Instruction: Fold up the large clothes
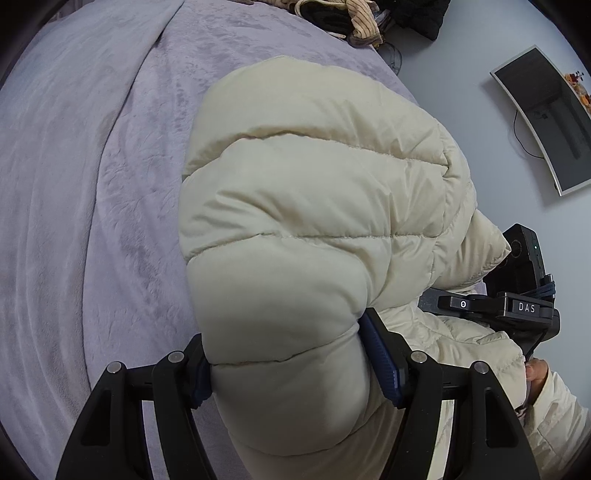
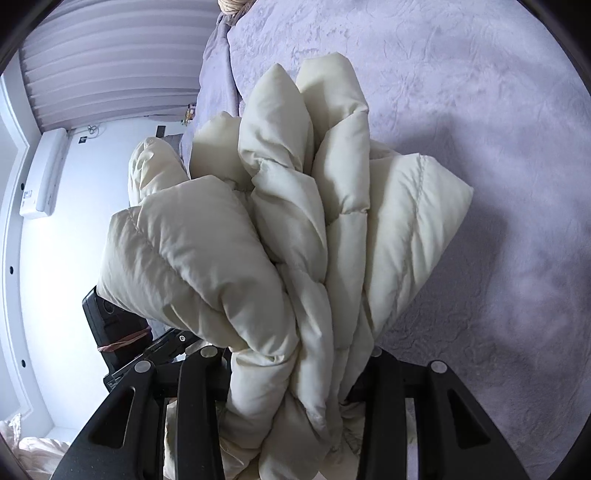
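A cream quilted puffer jacket (image 1: pixel 314 206) is held up above a lilac plush bed cover (image 1: pixel 92 184). My left gripper (image 1: pixel 295 369) is shut on a thick puffy fold of the jacket, with its blue-padded fingers (image 1: pixel 382 363) pressing on both sides. My right gripper (image 2: pixel 295 384) is shut on a bunch of several gathered jacket layers (image 2: pixel 295 221), which fan out above the bed cover (image 2: pixel 480 147). The other gripper's body shows at the right of the left wrist view (image 1: pixel 517 288) and at the lower left of the right wrist view (image 2: pixel 114 332).
A pile of dark and striped clothes (image 1: pixel 354 22) lies at the bed's far end. A wall-mounted screen (image 1: pixel 546 118) and a white wall are to the right. Curtains (image 2: pixel 110 62) and an air conditioner (image 2: pixel 44 173) show on the far wall.
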{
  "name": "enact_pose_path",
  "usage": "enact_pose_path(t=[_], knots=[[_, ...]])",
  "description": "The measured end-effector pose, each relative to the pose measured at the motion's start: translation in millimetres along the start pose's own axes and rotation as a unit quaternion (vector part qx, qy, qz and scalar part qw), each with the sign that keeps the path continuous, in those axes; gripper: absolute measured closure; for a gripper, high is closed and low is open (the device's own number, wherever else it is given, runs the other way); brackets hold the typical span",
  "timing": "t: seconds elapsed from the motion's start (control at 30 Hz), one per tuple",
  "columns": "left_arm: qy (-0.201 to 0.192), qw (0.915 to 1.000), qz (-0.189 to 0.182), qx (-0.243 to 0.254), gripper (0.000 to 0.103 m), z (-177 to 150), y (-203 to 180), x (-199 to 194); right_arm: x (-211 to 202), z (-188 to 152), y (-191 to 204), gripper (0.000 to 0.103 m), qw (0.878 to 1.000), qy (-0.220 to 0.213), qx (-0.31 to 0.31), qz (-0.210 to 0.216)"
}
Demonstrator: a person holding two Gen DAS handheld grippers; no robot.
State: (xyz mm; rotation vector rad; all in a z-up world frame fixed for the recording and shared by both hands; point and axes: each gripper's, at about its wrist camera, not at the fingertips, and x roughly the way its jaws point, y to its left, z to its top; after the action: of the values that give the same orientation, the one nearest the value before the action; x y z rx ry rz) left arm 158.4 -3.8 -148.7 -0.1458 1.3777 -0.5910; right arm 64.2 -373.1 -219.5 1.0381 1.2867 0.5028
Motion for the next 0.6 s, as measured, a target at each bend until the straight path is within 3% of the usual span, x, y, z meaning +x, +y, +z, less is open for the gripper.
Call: enact_pose_path(t=[0.2, 0.37, 0.47, 0.53, 0.6], knots=[[0.014, 0.9996, 0.024, -0.004, 0.033, -41, 39, -6, 38, -42, -3, 0.062, 1.0, 0.011, 0.012, -0.008], [0.034, 0.9977, 0.057, -0.014, 0.031, -69, 64, 18, 77, -54, -16, 0.061, 0.999, 0.02, 0.018, -0.043], [0.022, 0.997, 0.075, 0.002, 0.03, -75, 58, 23, 86, -52, -22, 0.056, 0.998, 0.009, 0.026, -0.057], [0.022, 0.9964, 0.082, 0.007, 0.03, -75, 51, 24, 84, -52, -25, 0.042, 0.996, 0.006, 0.026, -0.083], [0.021, 0.996, 0.087, 0.009, 0.028, -76, 46, 23, 79, -52, -20, 0.039, 0.994, 0.007, 0.019, -0.107]])
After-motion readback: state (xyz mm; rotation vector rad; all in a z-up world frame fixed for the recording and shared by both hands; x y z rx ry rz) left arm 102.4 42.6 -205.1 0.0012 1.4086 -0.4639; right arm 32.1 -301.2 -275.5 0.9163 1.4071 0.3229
